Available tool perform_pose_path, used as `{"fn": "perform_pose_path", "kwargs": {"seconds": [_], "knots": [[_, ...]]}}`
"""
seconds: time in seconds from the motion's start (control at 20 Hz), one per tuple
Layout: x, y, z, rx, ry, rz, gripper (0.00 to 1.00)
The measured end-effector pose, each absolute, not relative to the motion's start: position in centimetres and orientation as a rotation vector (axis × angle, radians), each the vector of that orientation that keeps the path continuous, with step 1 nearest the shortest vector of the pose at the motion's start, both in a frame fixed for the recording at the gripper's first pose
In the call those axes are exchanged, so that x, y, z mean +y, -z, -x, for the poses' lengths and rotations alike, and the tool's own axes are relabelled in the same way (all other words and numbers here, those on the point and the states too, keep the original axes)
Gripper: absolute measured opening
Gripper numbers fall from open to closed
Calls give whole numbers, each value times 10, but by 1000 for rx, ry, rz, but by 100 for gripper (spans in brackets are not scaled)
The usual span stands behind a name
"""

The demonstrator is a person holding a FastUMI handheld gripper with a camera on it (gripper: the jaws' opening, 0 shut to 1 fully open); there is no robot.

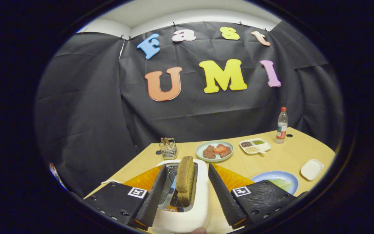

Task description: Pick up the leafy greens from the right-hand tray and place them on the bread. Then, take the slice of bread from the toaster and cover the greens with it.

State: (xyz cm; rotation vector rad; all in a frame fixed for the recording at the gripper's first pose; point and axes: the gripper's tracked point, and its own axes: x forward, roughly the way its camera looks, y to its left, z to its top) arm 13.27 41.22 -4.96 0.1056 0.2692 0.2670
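A white toaster (pixel 184 218) stands right below me, on an orange mat (pixel 144 179). A brown slice of bread (pixel 186 178) sticks up out of its slot. My gripper (pixel 187 166) is open, its fingers on either side of the slice with a gap on each side. To the right, a blue plate (pixel 289 178) holds something leafy and green (pixel 282 184). The right finger hides most of that plate, so I cannot tell whether bread lies under the greens.
Beyond the toaster sit a pale plate (pixel 200 155) with brown patties and a red slice, a wire holder (pixel 168 148), a divided condiment tray (pixel 255 146), a red-capped bottle (pixel 282 125) and a small white dish (pixel 311 169). The wooden table (pixel 281 161) ends at the black cloth.
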Motion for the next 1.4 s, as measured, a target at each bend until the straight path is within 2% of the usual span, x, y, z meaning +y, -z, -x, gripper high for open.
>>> {"fn": "perform_pose_path", "kwargs": {"seconds": [0.15, 0.45, 0.55, 0.6, 1.4], "knots": [[419, 61, -136, 309, -266, -92, 70], [412, 76, -145, 358, -220, -101, 21], [415, 75, -145, 362, -235, -106, 17], [417, 74, -142, 364, -247, -94, 10], [379, -15, -116, 244, -364, -229, 10]]}}
